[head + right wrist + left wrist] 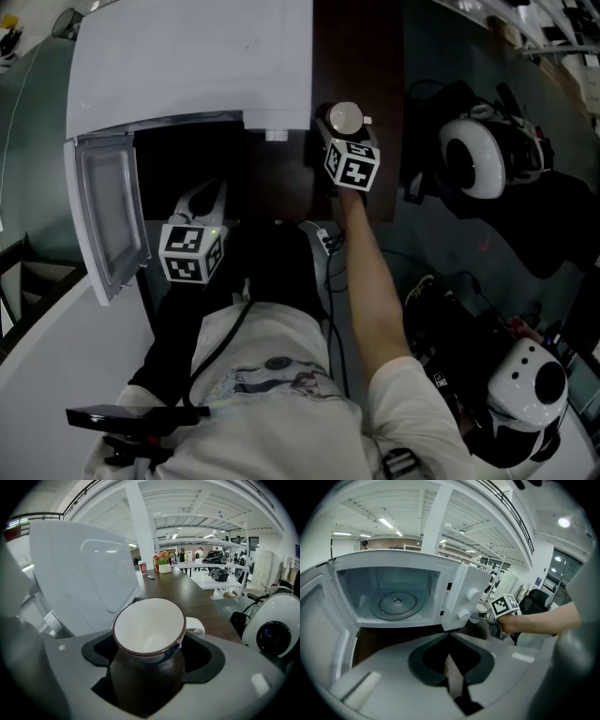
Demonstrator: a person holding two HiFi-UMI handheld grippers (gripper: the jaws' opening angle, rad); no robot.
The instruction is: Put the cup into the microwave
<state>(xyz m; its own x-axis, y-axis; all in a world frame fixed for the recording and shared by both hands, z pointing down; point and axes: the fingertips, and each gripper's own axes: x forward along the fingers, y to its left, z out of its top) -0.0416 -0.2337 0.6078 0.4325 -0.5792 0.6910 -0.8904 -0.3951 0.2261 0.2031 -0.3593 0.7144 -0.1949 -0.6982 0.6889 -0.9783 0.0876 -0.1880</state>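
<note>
On dark table [361, 56] beside open microwave [187, 66]: cup [345, 116].

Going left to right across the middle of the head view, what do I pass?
Microwave door → left gripper → cup → white round device.

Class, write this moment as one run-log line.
microwave door open | right gripper open, cup between jaws, on table | left gripper shut, empty
</note>
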